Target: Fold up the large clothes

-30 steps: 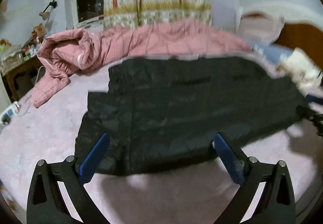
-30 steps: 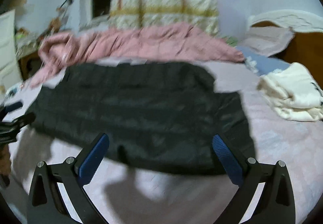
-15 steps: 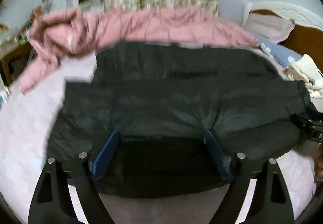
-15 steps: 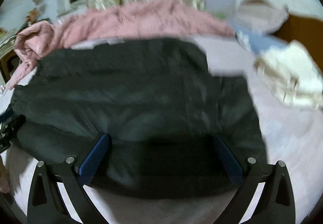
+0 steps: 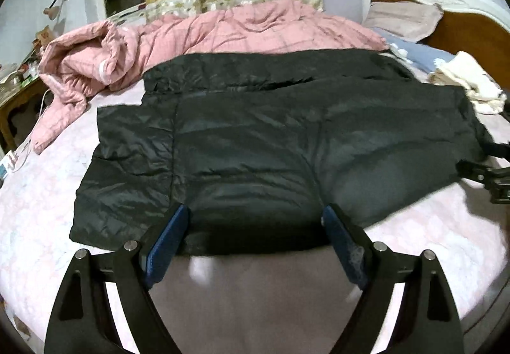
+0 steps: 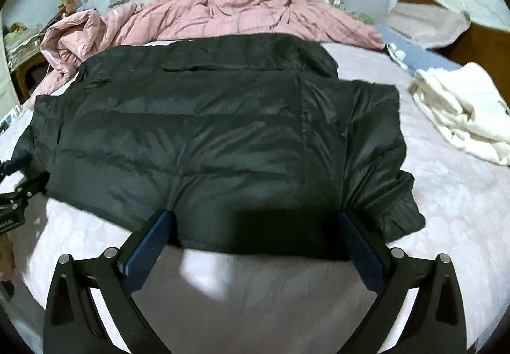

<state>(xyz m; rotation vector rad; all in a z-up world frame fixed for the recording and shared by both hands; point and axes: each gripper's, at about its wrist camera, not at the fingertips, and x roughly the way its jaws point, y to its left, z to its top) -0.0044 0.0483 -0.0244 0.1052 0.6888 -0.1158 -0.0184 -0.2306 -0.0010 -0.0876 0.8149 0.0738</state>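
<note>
A black puffy jacket (image 5: pixel 255 130) lies spread flat across the pink bed sheet (image 5: pixel 38 194), hem toward me. My left gripper (image 5: pixel 255 210) is down on the hem near the jacket's left side, its blue pads (image 5: pixel 165 242) pressed into a bulging bunch of fabric. My right gripper (image 6: pixel 256 213) straddles the hem of the jacket (image 6: pixel 207 130) near its right sleeve (image 6: pixel 376 162). Its jaws stand wide, with fabric between them but not squeezed. Each gripper shows at the edge of the other's view: the right gripper (image 5: pixel 484 175), the left gripper (image 6: pixel 19 194).
A crumpled pink quilt (image 5: pixel 223 32) is heaped along the far side of the bed. A folded white garment (image 6: pixel 465 118) lies to the right, near pillows (image 6: pixel 427 22) and a wooden headboard (image 5: pixel 462 32). A cluttered side table (image 5: pixel 16 99) stands at the left.
Both grippers came down and forward from short of the hem until their fingers straddle it. The left jaws narrowed onto the fabric; the right jaws kept their width.
</note>
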